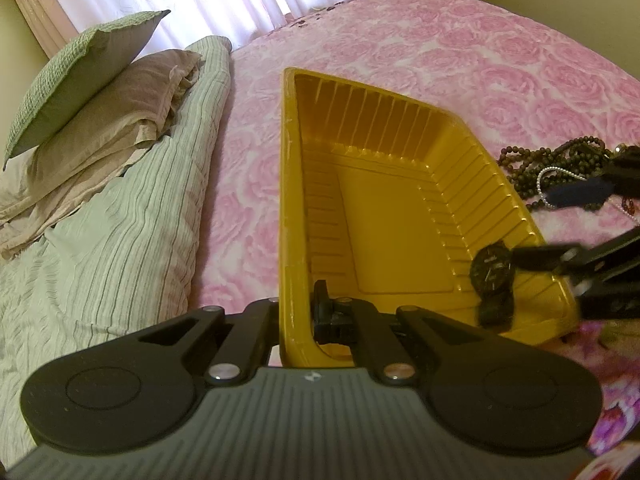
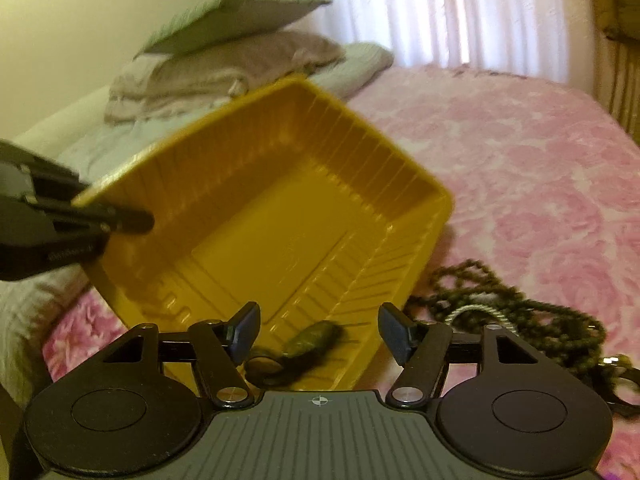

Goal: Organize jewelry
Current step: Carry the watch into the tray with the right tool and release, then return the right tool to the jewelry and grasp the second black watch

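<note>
A yellow plastic tray (image 1: 384,216) sits tilted on the pink bed. My left gripper (image 1: 316,312) is shut on the tray's near rim; it shows at the left of the right wrist view (image 2: 120,216). A black wristwatch (image 1: 494,280) lies inside the tray at its near right corner, blurred in the right wrist view (image 2: 296,352). My right gripper (image 2: 320,334) is open just above the watch, empty. A heap of dark bead necklaces (image 1: 560,164) with a thin silver chain lies on the bed right of the tray (image 2: 520,316).
The pink rose-patterned bedspread (image 1: 460,52) stretches far and right. Folded striped bedding (image 1: 132,184) and stacked pillows (image 1: 96,80) lie left of the tray. White curtains (image 2: 460,8) hang behind the bed.
</note>
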A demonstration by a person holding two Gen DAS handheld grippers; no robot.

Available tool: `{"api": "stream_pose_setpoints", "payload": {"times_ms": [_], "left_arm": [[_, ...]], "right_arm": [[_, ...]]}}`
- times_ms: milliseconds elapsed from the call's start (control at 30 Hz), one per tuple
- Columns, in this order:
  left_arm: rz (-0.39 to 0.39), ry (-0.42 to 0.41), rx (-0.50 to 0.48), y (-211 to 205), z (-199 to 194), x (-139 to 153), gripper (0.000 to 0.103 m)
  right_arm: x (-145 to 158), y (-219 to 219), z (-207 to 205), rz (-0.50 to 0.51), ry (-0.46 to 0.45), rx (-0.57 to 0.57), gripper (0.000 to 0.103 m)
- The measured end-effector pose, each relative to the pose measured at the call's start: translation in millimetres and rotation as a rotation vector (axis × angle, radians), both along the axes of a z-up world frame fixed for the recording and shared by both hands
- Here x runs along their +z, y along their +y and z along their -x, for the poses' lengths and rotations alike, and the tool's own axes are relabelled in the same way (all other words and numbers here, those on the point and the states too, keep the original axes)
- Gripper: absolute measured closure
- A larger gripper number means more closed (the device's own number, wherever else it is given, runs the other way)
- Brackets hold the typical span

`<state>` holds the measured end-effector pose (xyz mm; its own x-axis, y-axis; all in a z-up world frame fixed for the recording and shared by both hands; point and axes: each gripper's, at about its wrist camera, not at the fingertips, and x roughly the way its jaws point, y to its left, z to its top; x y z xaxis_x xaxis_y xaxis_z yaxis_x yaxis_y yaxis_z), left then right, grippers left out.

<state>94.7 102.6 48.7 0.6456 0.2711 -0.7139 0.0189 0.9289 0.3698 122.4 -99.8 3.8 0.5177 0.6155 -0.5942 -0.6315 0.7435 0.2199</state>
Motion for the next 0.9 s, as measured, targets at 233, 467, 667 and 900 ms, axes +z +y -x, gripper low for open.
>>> {"api": "stream_pose_setpoints", "payload": {"times_ms": [233, 467, 667, 900], "left_arm": [[0.007, -0.001, 0.006, -1, 3, -3, 0.101], [0.001, -0.003, 0.006, -2, 3, -3, 0.101], [-0.003, -0.002, 0.007, -4, 3, -3, 0.101], [-0.011, 0.002, 0.012, -5, 3, -2, 0.101]], "right_arm": [[-14, -76, 15, 0.032, 0.004, -0.224, 0.037], [-34, -151, 23, 0.077, 0.043, -0.463, 0.037], [-35, -173, 13, 0.095, 0.033, -0.508, 0.037], [-41, -170, -14, 0.17, -0.035, -0.469, 0.037]]}}
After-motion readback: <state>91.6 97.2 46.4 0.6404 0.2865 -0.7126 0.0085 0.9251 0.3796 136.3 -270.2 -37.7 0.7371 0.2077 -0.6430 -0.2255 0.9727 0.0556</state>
